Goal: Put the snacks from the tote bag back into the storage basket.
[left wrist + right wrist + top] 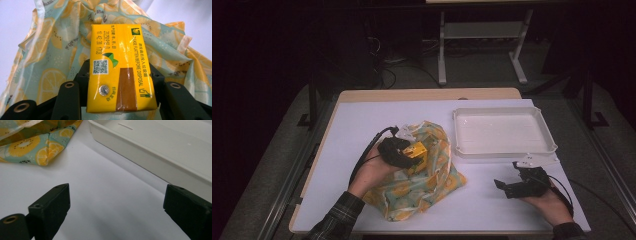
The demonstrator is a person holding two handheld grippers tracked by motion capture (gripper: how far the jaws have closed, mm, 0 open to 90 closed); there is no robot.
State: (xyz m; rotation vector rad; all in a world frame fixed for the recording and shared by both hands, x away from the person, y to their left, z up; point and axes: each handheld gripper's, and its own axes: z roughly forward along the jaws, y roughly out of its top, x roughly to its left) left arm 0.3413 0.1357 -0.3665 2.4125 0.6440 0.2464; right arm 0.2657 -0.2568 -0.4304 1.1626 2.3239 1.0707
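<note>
Your left gripper (408, 155) clamps the yellow carton (121, 67) lengthwise over the lemon-print bag (432, 172), white tray (504, 150) away to its right, right gripper (512, 187) wide, idle.

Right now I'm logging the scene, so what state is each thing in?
Yellow carton: clamped in the left gripper, above the bag.
Fruit-print bag: crumpled, lying on the table.
White tray: empty, upright.
Right gripper: open, holding nothing, beside the tray.
</note>
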